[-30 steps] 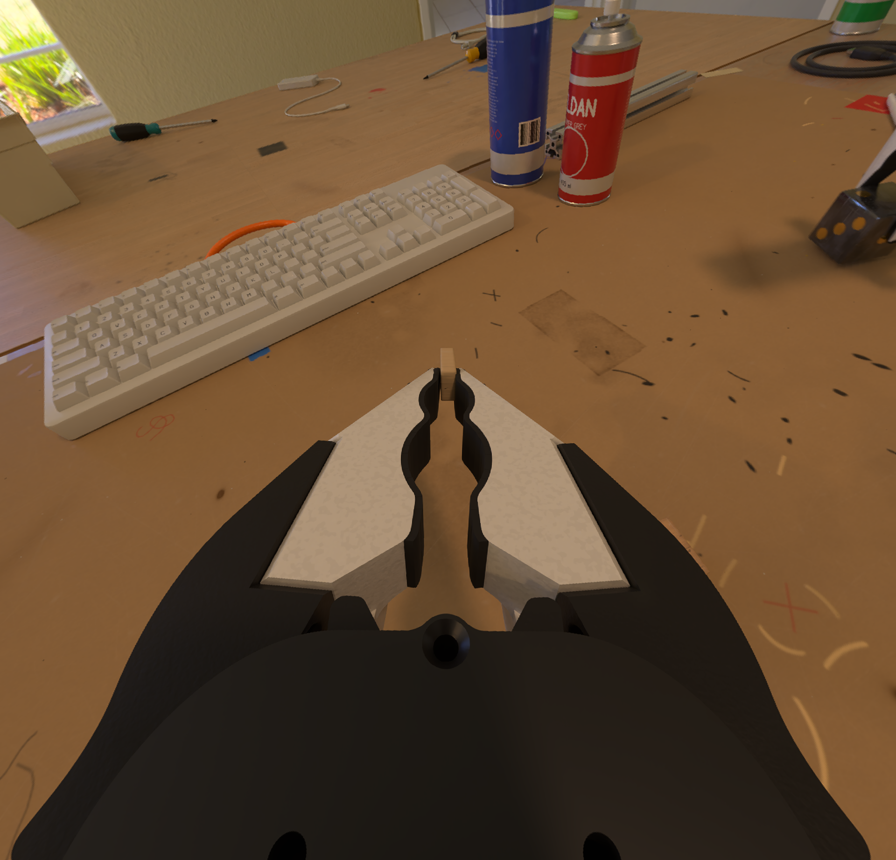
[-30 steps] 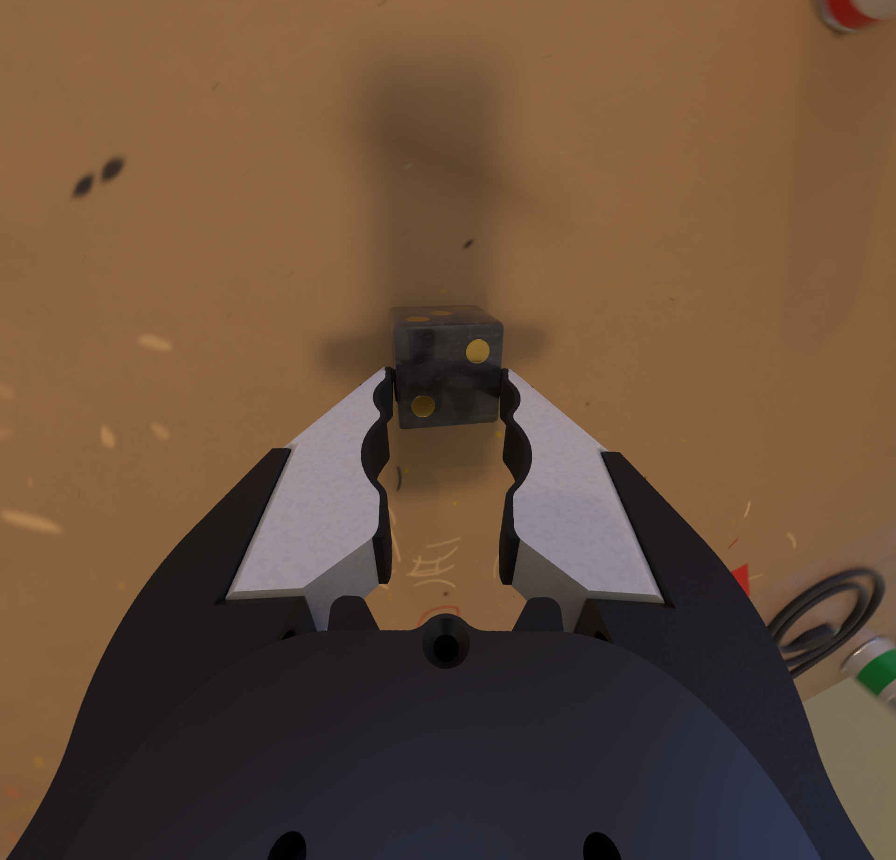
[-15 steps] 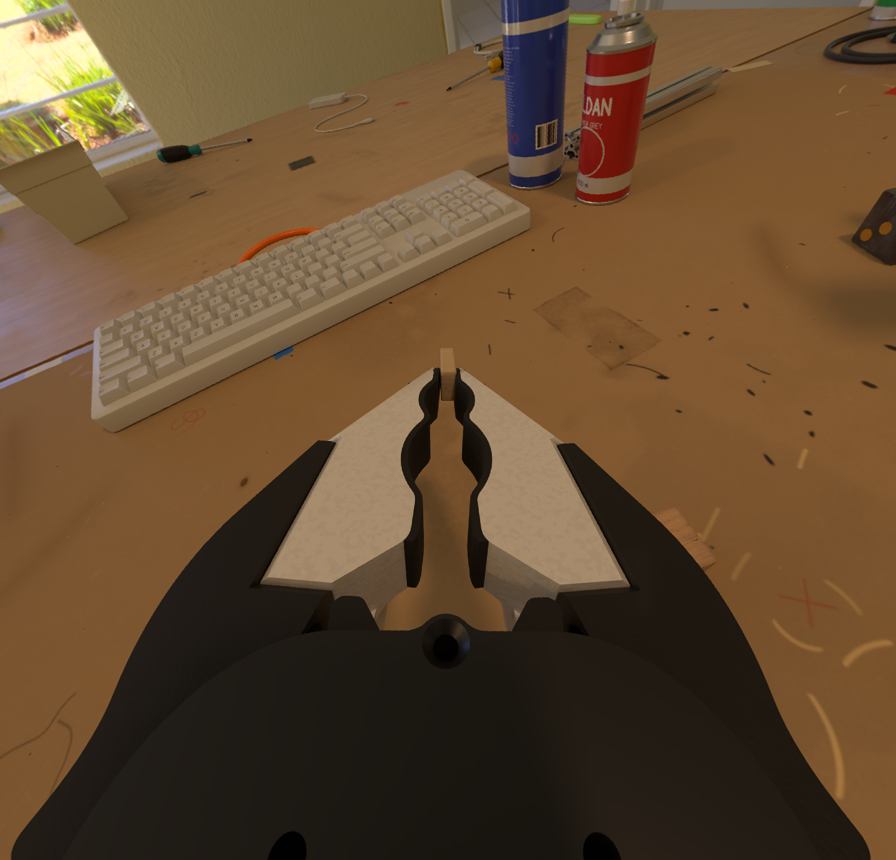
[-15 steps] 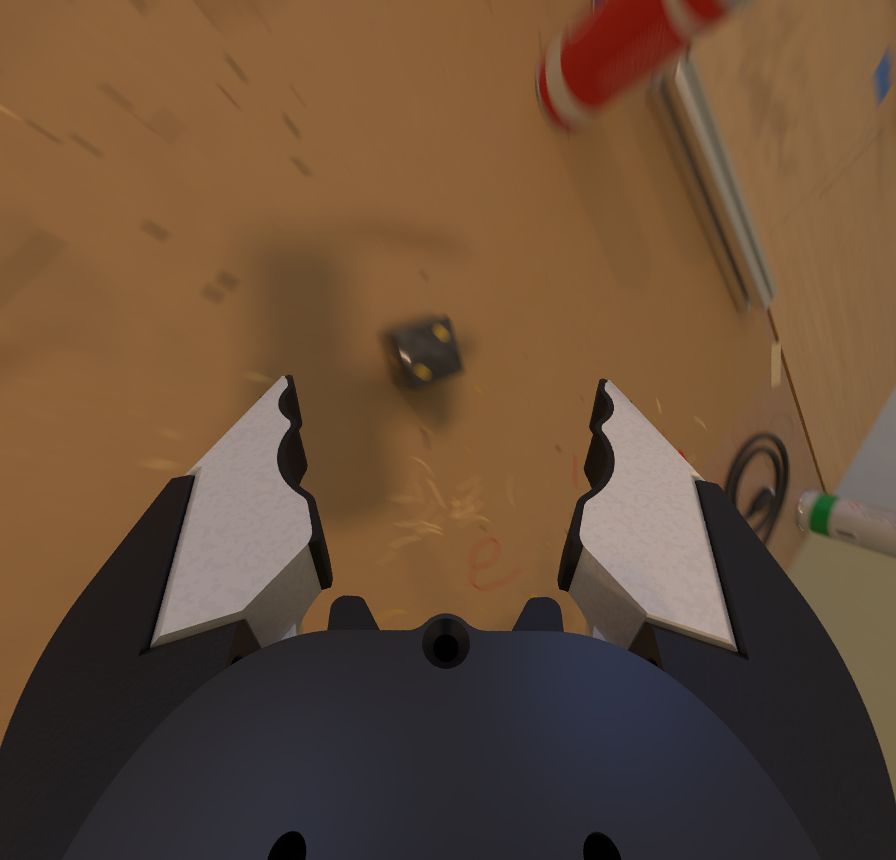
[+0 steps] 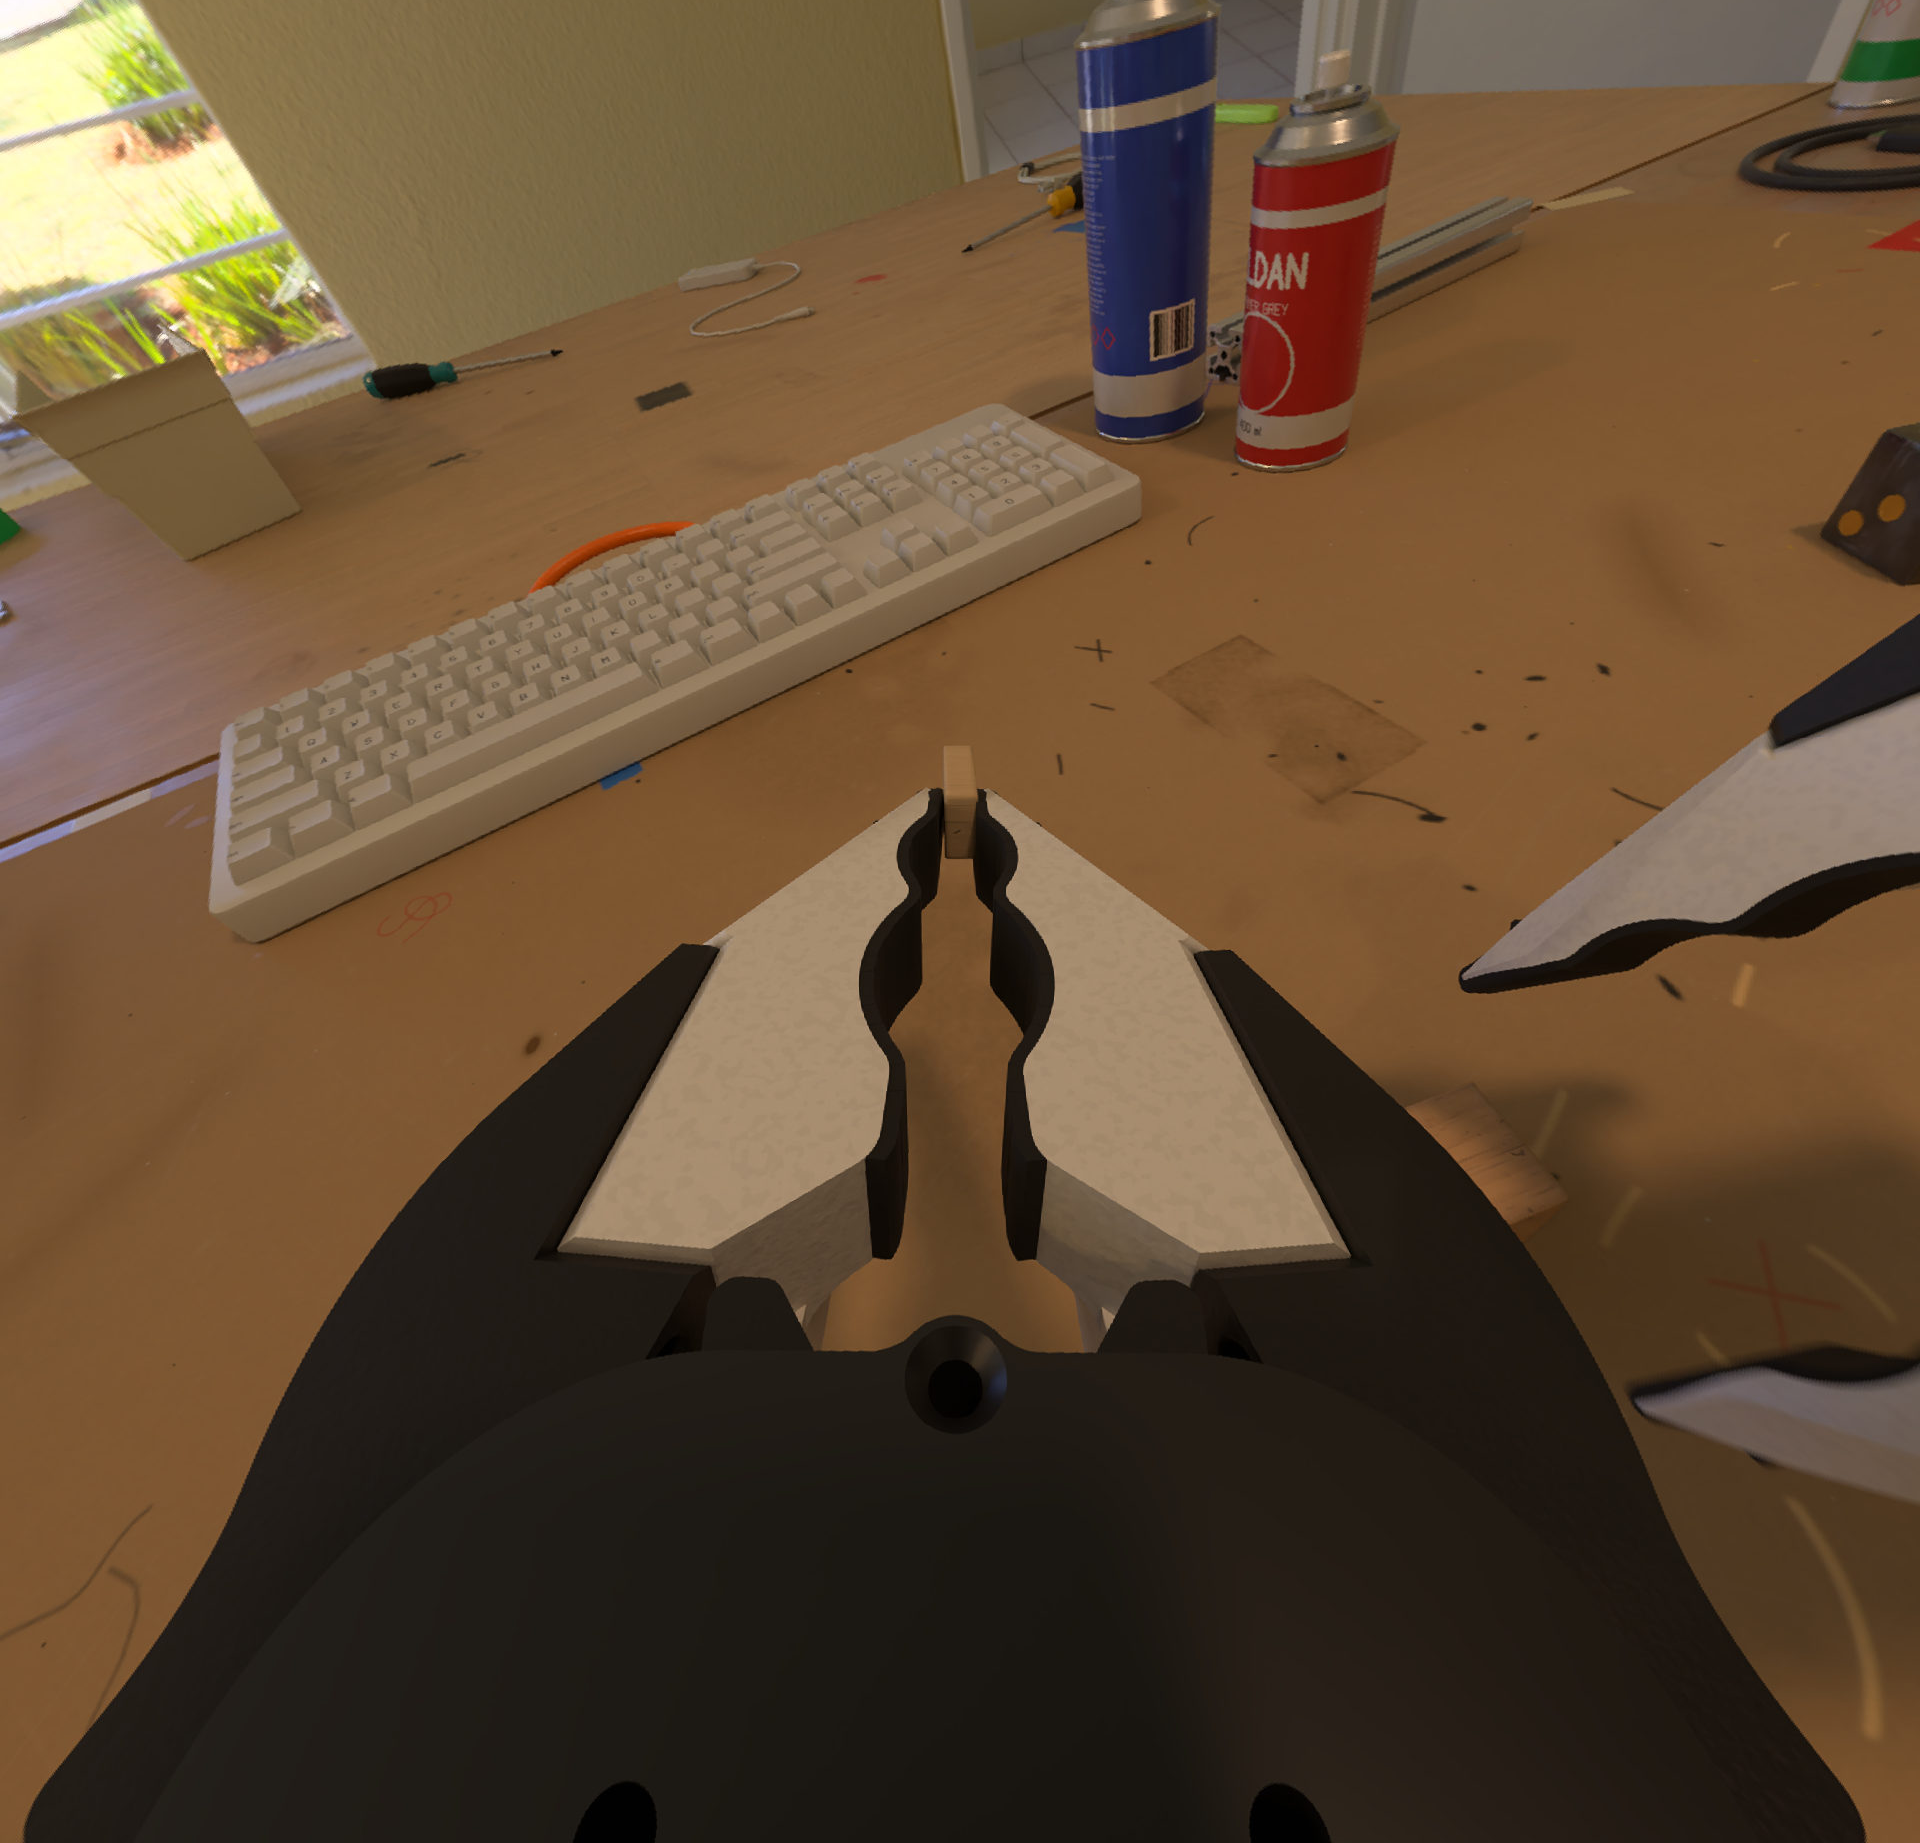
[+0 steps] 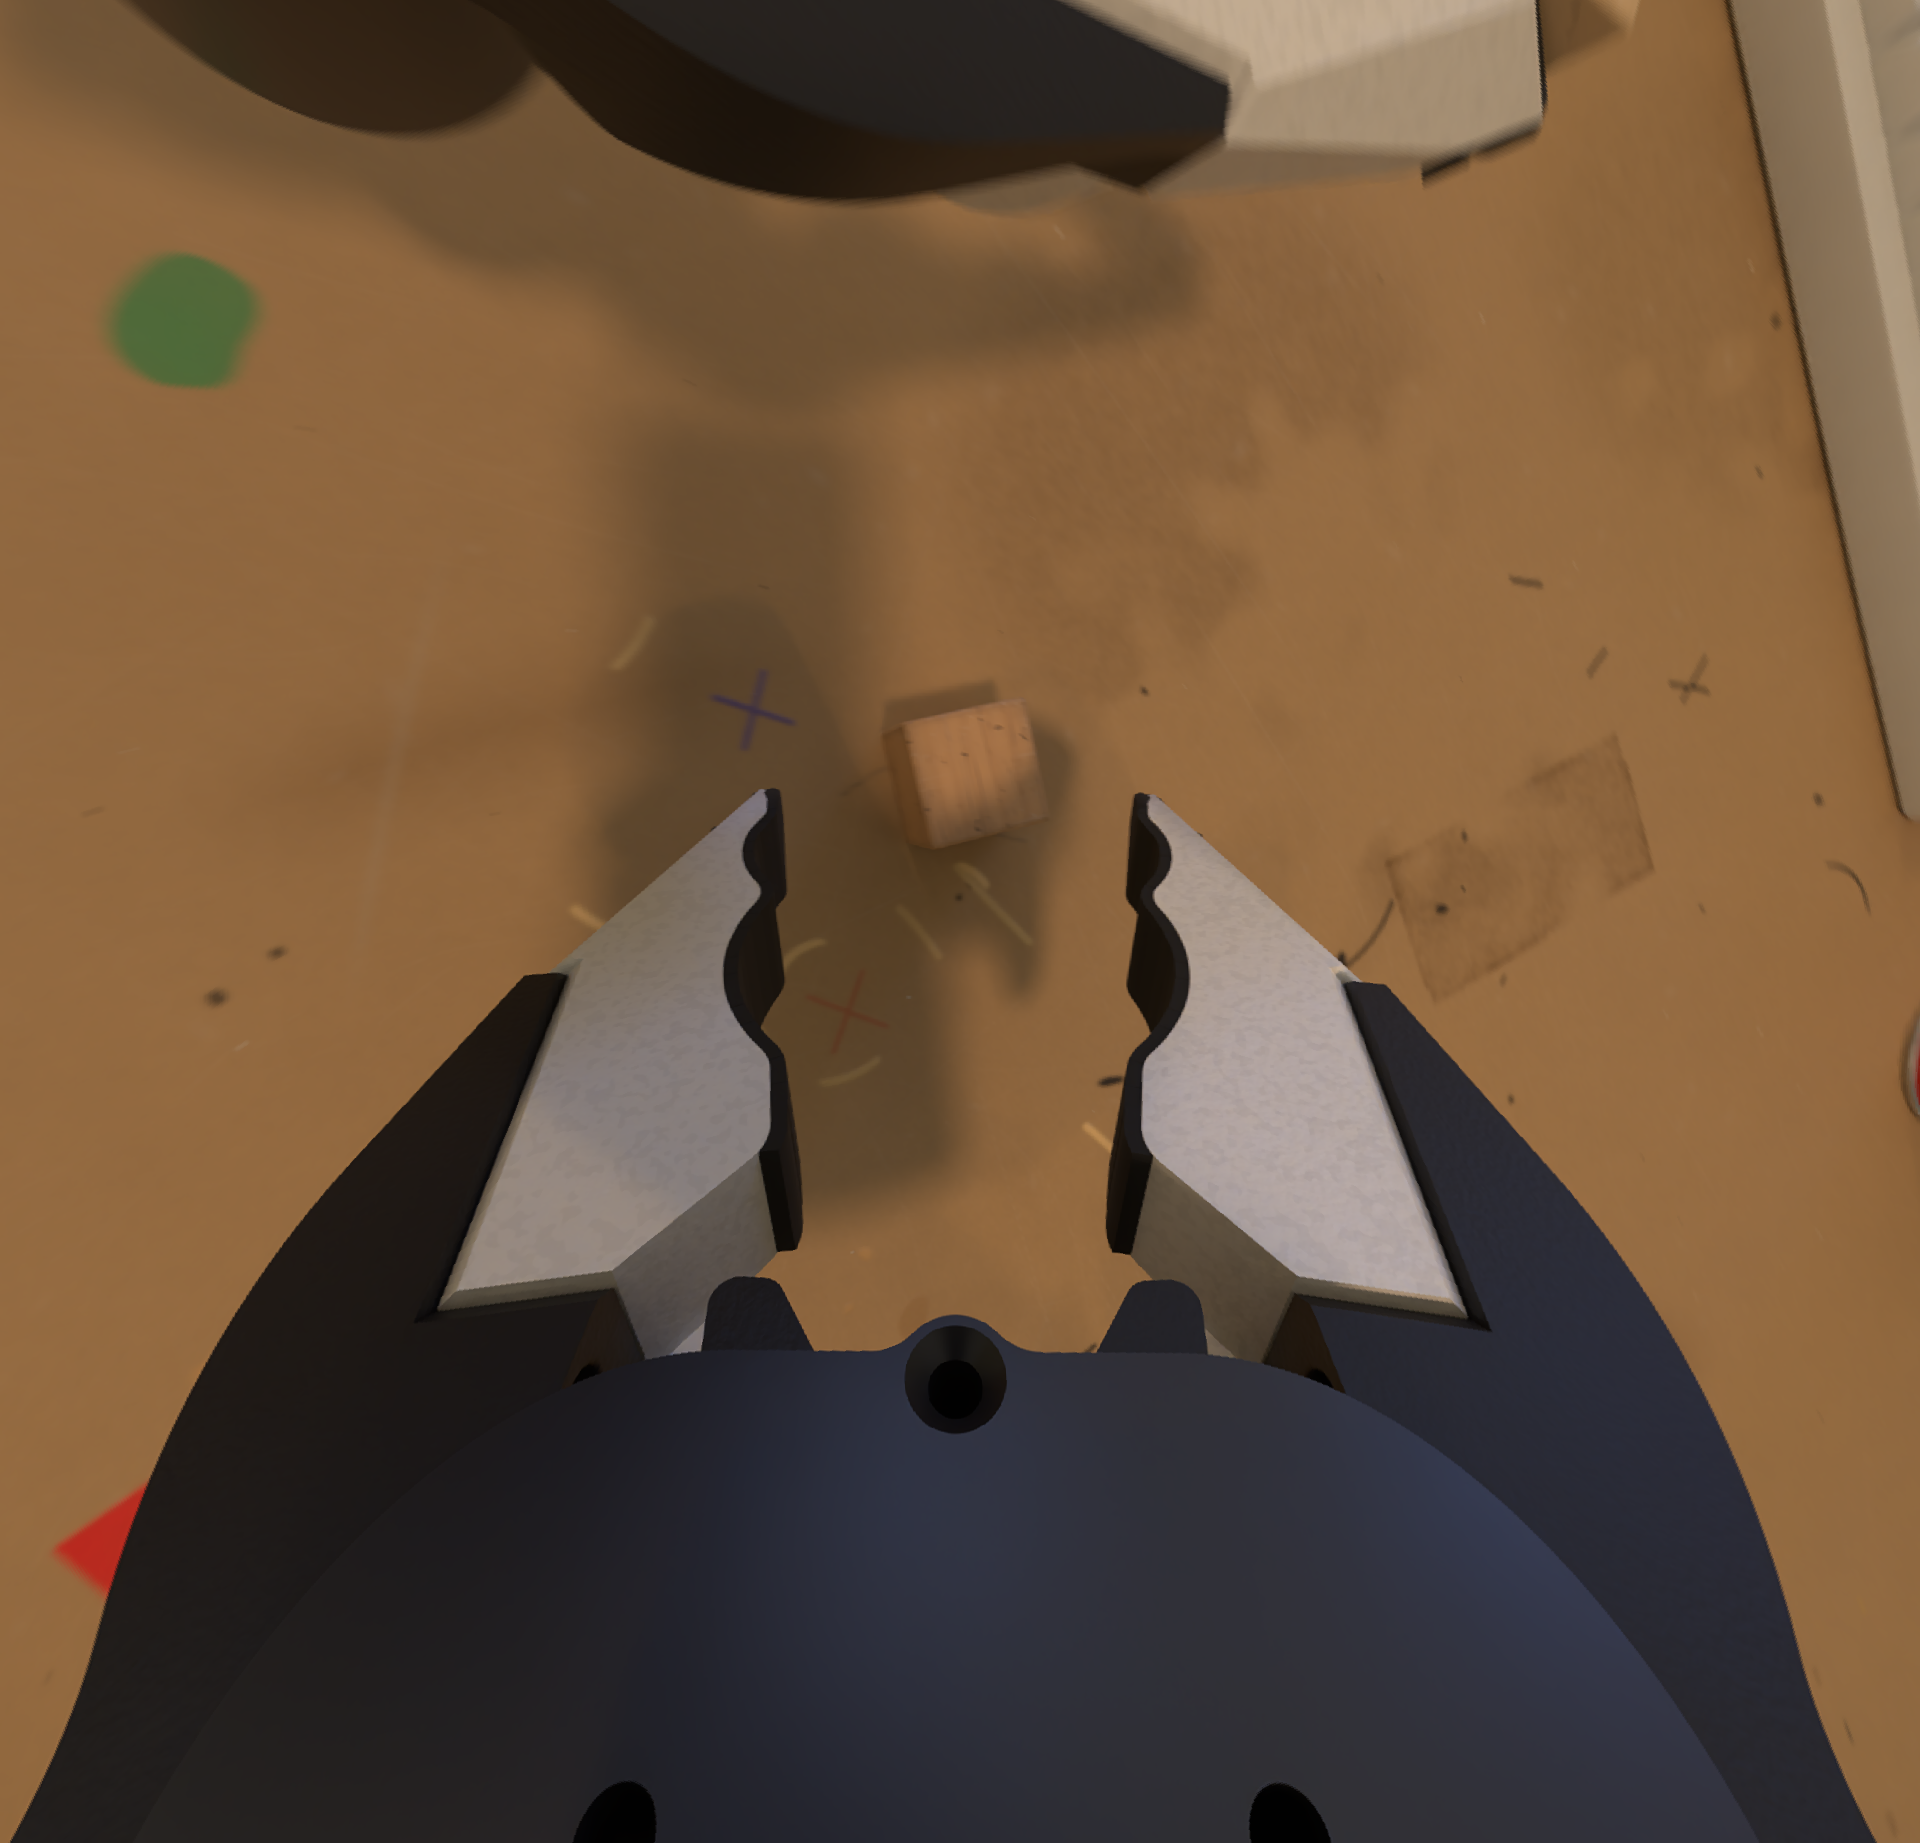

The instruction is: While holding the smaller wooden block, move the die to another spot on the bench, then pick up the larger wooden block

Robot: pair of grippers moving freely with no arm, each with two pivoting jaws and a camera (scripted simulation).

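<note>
My left gripper (image 5: 957,806) is shut on the smaller wooden block (image 5: 957,801), a thin pale piece held at the fingertips above the bench. The dark die (image 5: 1881,520) with yellow dots sits on the bench at the far right, free of both grippers. My right gripper (image 6: 956,806) is open and empty, looking down on the larger wooden block (image 6: 966,775), which lies just beyond and between its fingertips. That block also shows in the left wrist view (image 5: 1486,1159), partly hidden by my left gripper. The right gripper's fingers (image 5: 1714,858) show at the right edge there.
A white keyboard (image 5: 675,630) lies ahead on the left, with an orange ring (image 5: 603,552) behind it. Blue (image 5: 1148,224) and red (image 5: 1309,287) spray cans stand behind. In the right wrist view the left gripper (image 6: 1039,48) hangs close above, and the keyboard edge (image 6: 1829,235) runs along the right.
My right gripper opened and let go of the die, left it on the bench, and swung over to the larger wooden block. My left gripper kept the smaller block and shifted slightly.
</note>
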